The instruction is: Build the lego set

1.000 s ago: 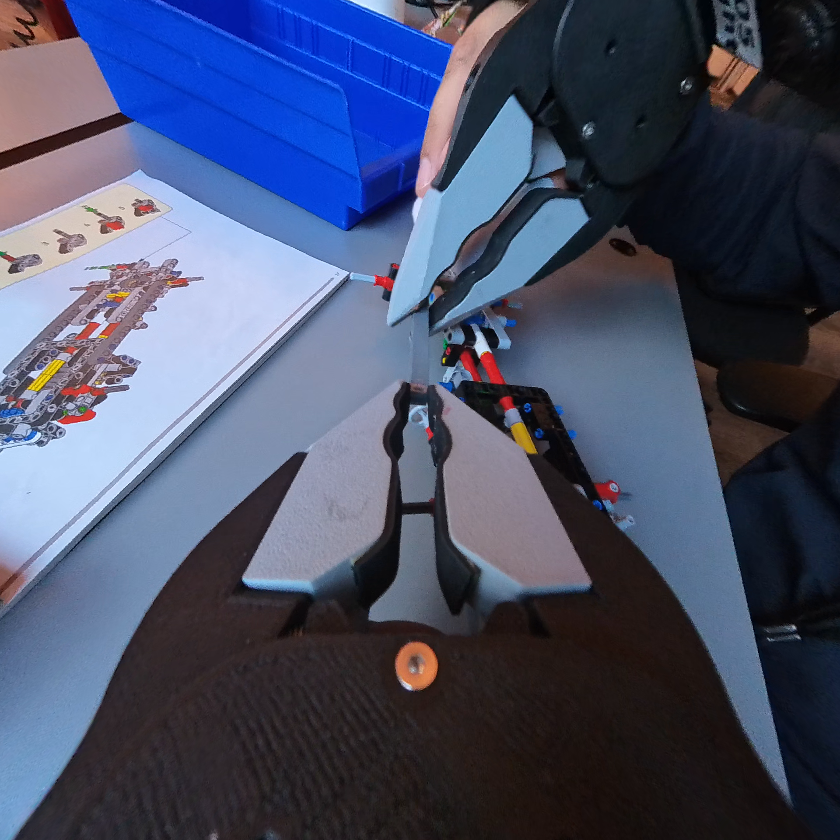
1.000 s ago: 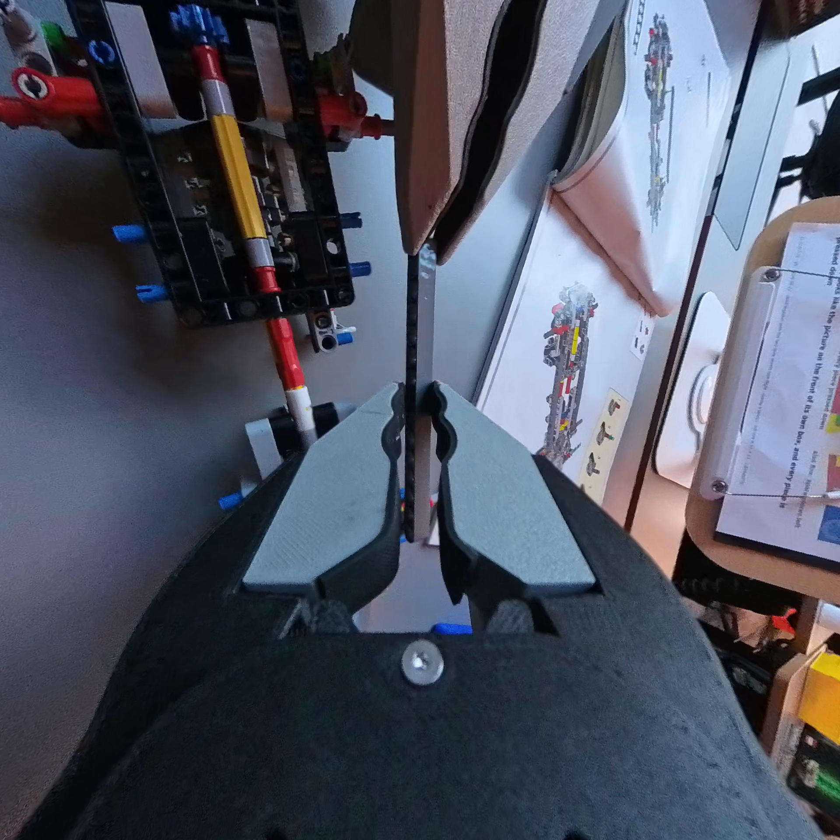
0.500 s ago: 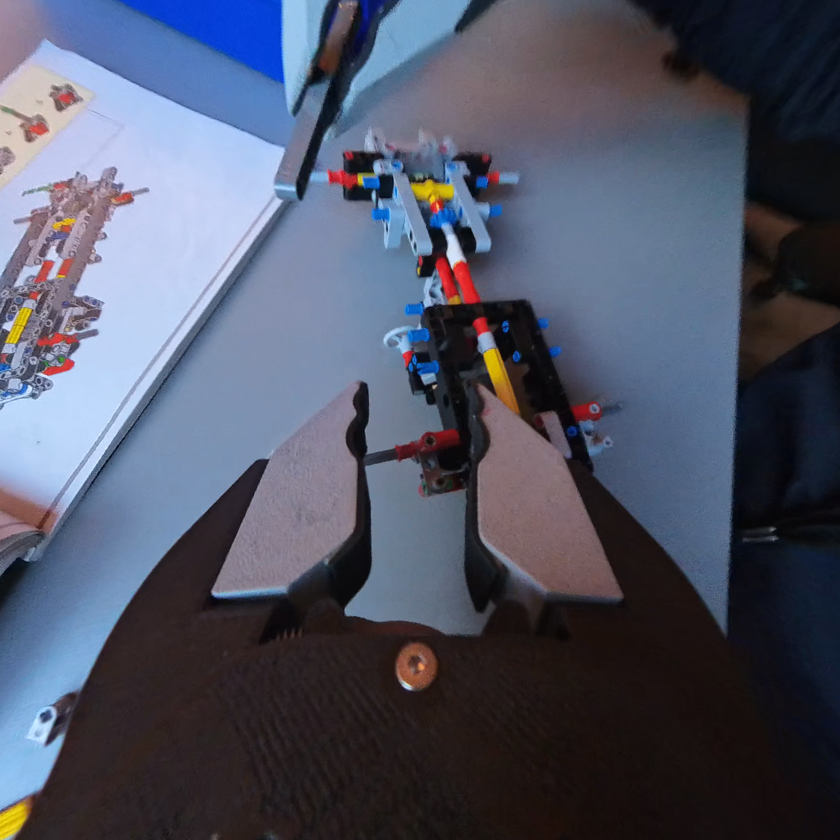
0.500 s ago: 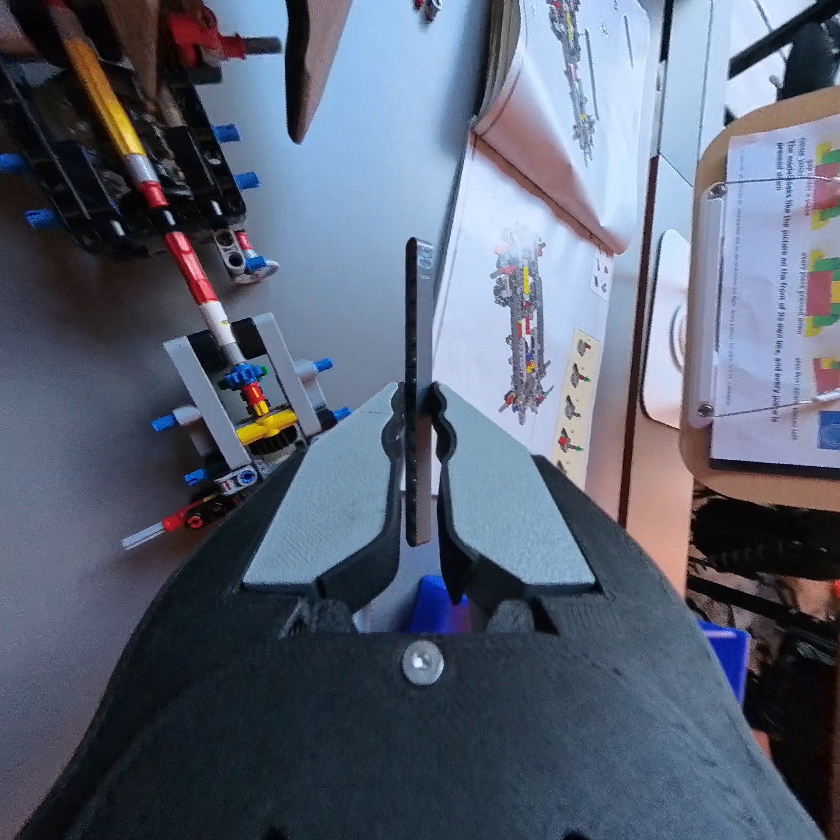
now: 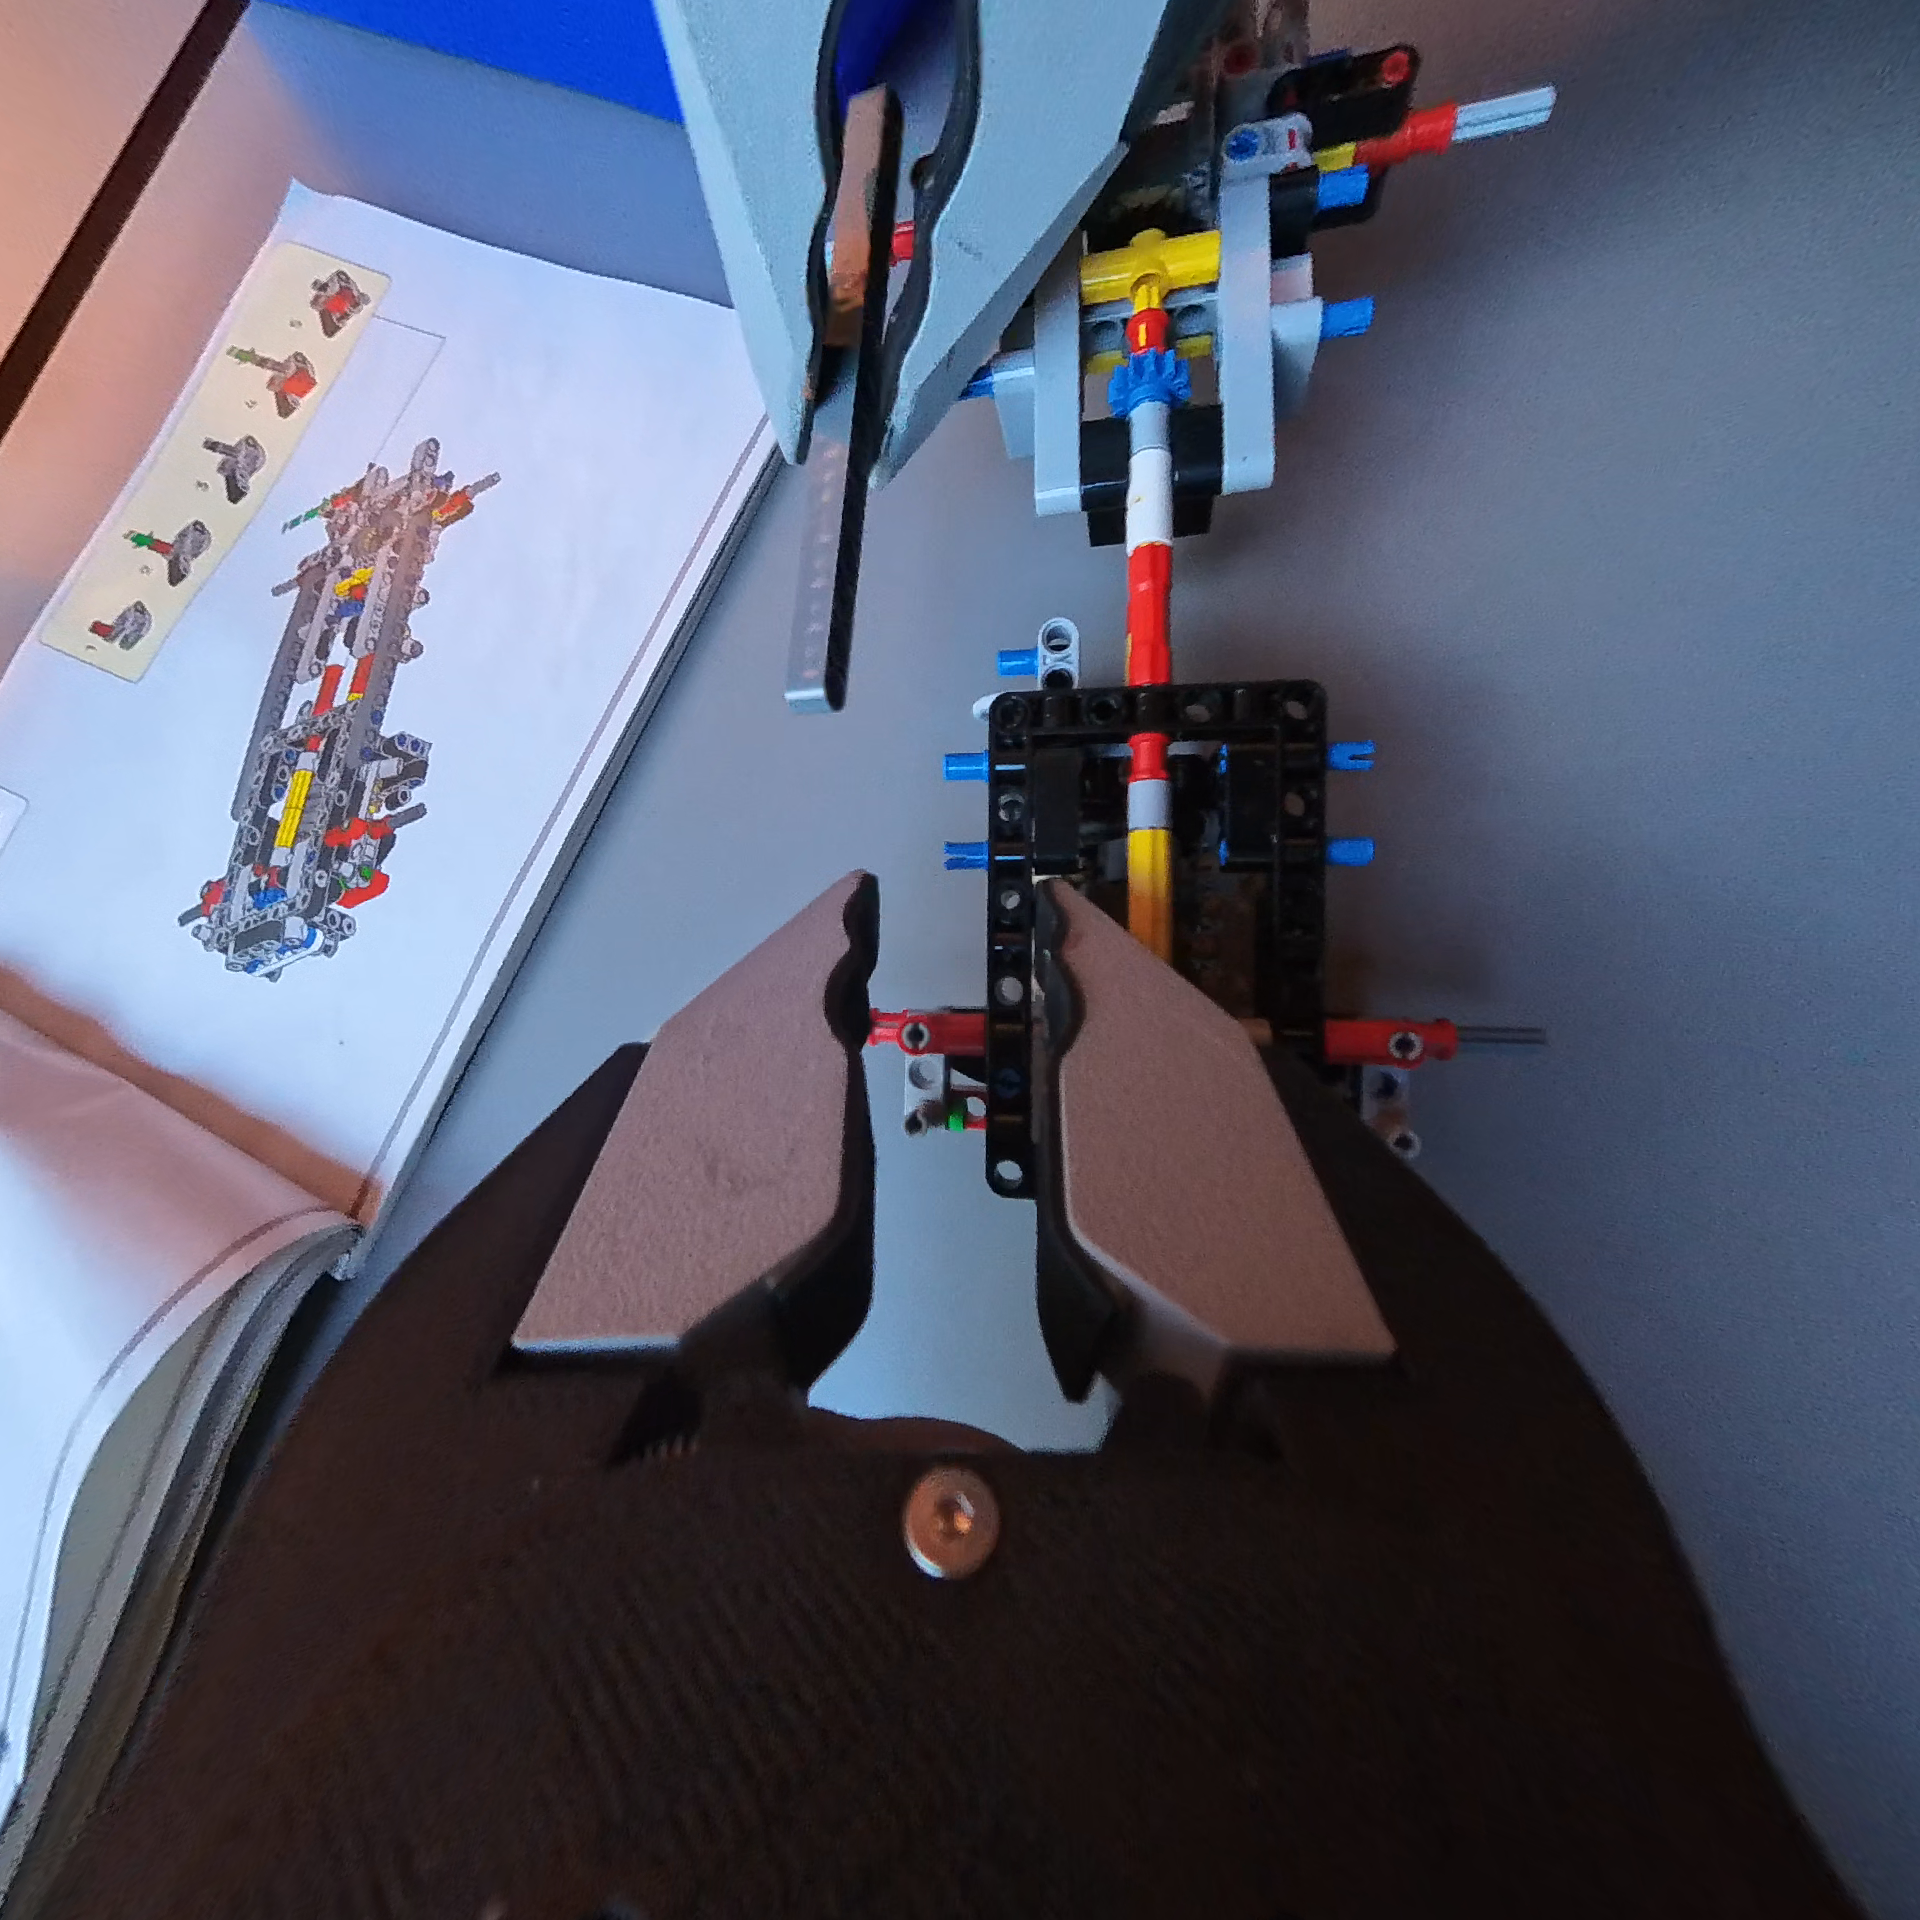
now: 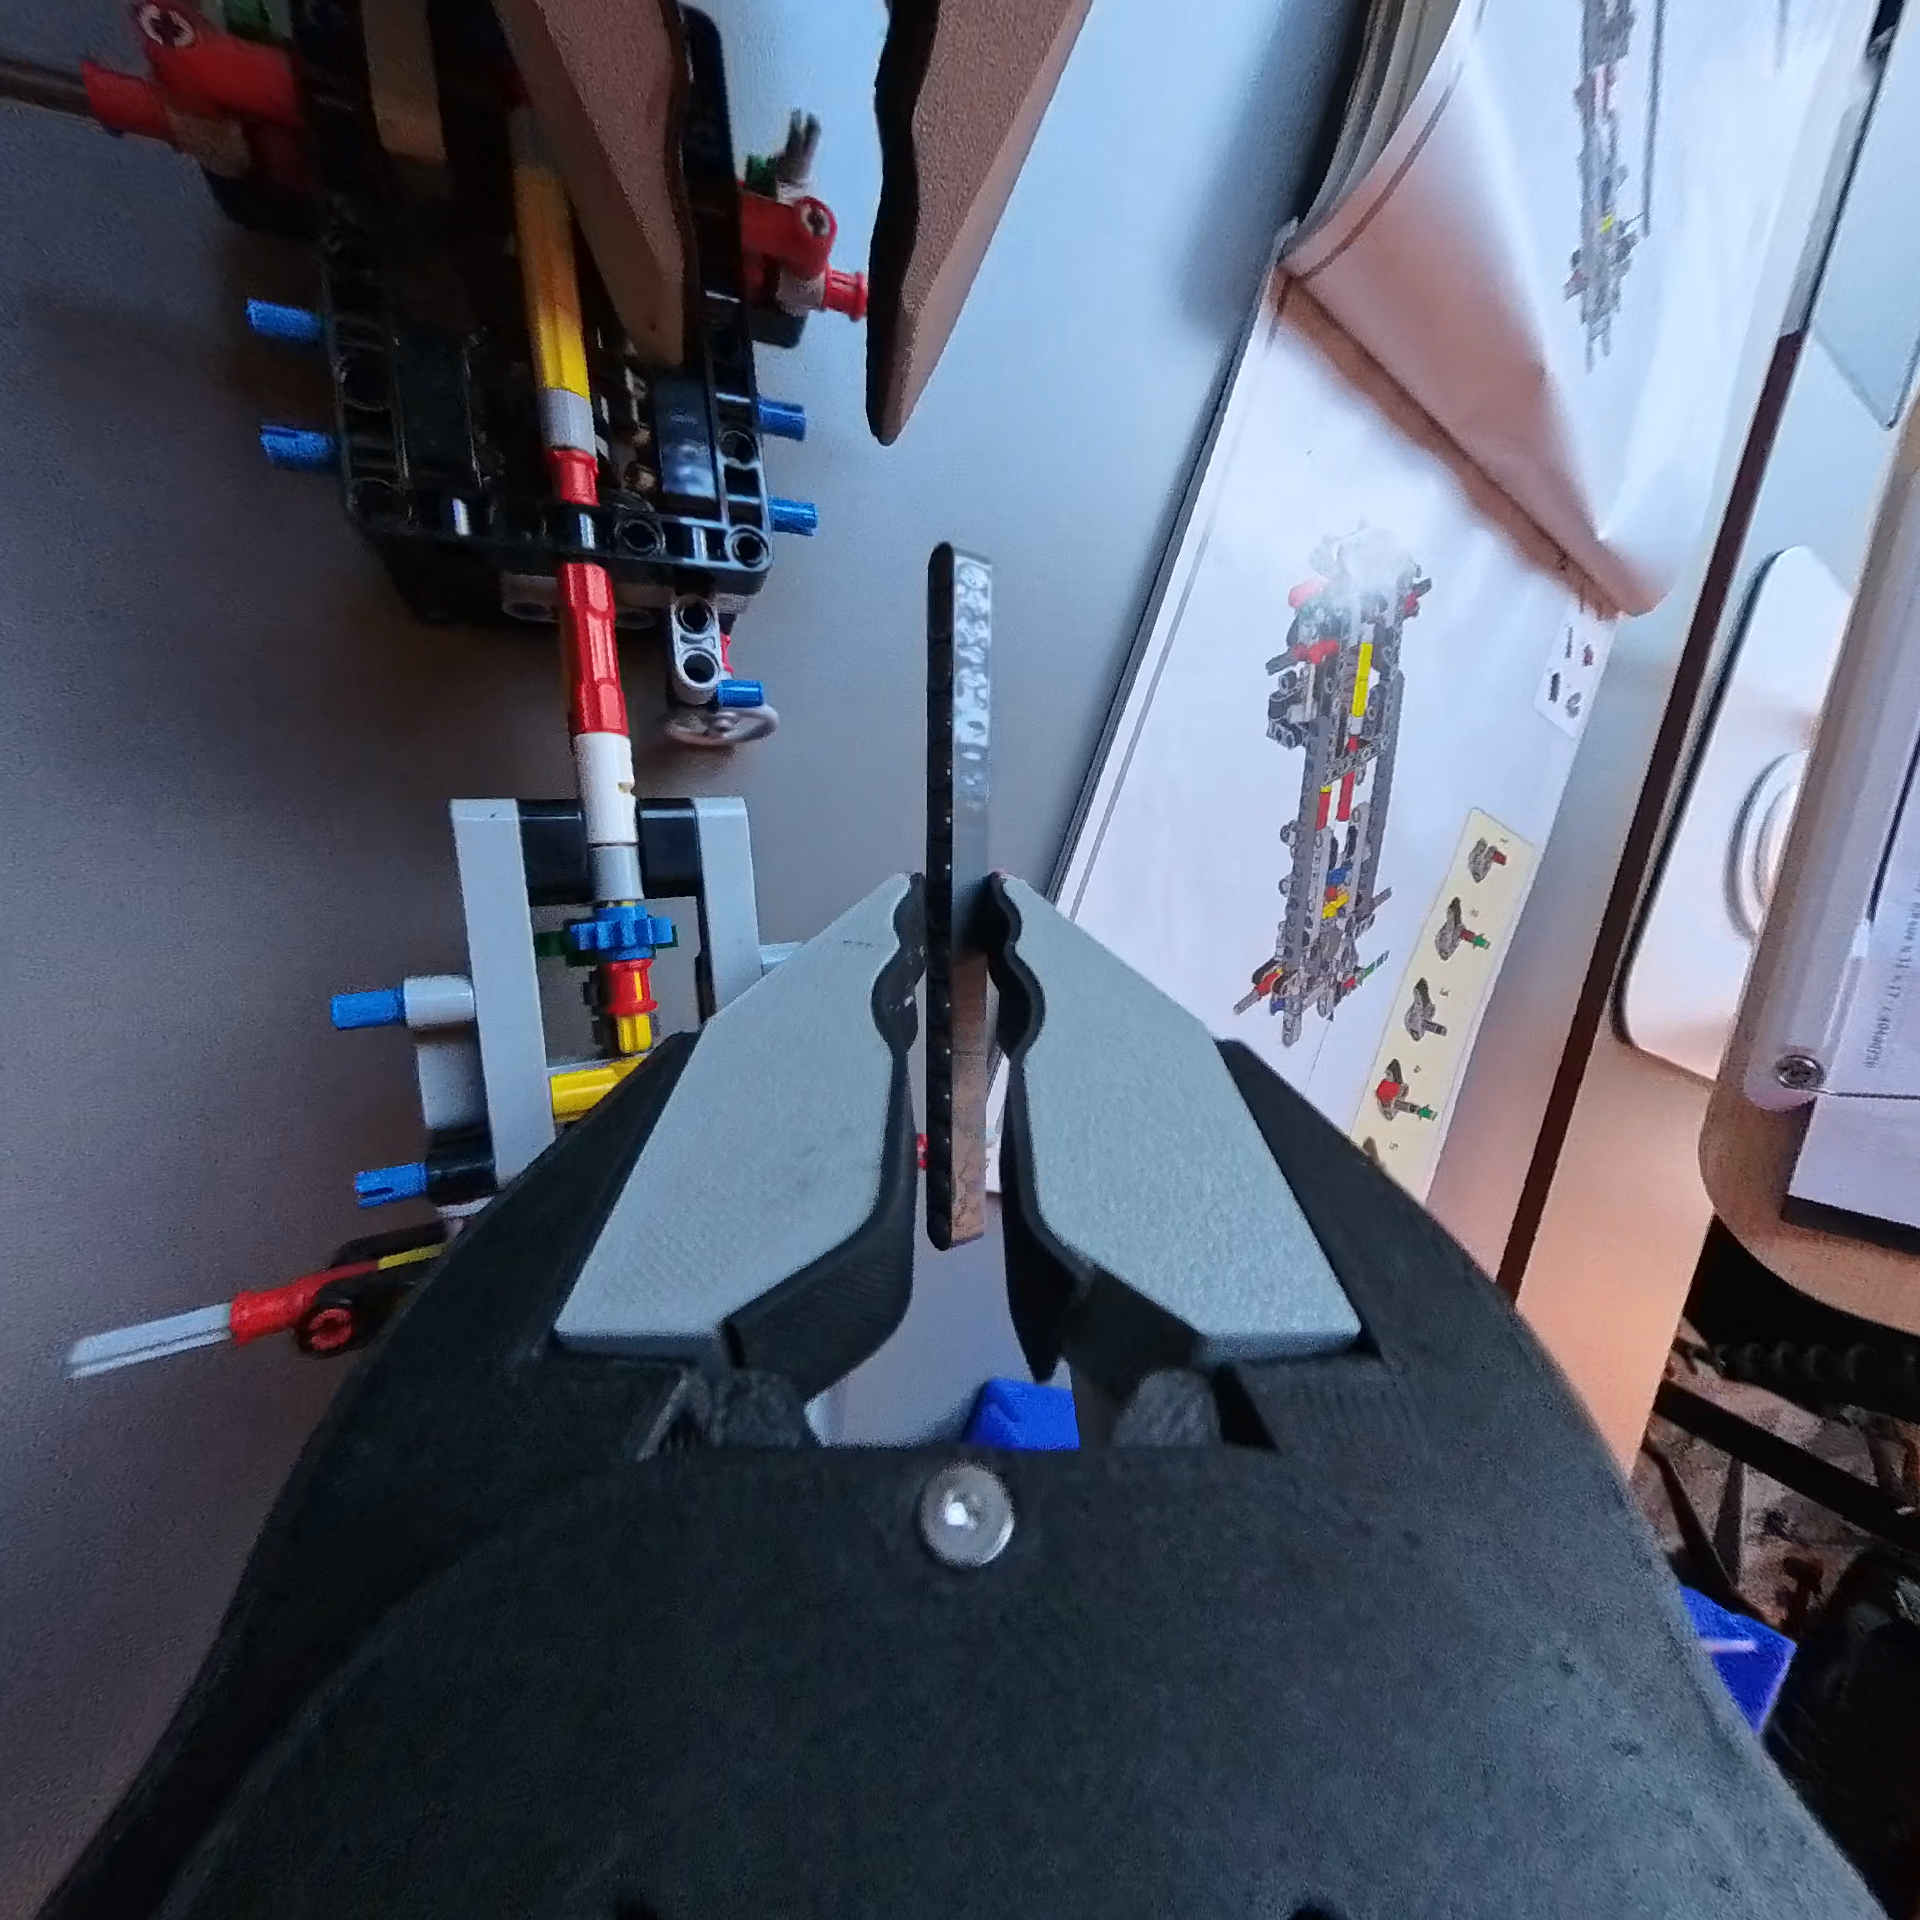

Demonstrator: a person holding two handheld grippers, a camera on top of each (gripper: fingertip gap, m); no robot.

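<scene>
My left gripper (image 5: 956, 904) is open over a brick-built chassis model on the grey table. Its two fingers straddle the left side beam of the model's black frame (image 5: 1153, 707): one finger (image 5: 1101, 997) is inside the frame, the other (image 5: 790, 997) is outside with a gap to the beam. The right wrist view shows the same (image 6: 774, 395). My right gripper (image 6: 956, 894) is shut on a long thin grey beam (image 6: 961, 727) and holds it on edge above the table, beside the model. It also shows in the left wrist view (image 5: 836, 468) with the beam (image 5: 826, 603).
The model's grey front section (image 5: 1247, 343) joins the frame by a red, white and yellow axle (image 5: 1148, 623). An open instruction booklet (image 5: 468, 727) lies left of it. A blue bin (image 5: 468, 62) stands behind. A wooden stand with papers (image 6: 1849, 987) is beyond the table edge. The left gripper's tips are roughly 8 centimetres from the right gripper's.
My left gripper let go of the grey beam's far end, opened, and moved down to the black frame, where its fingers have narrowed around the side beam. My right gripper kept the beam.
</scene>
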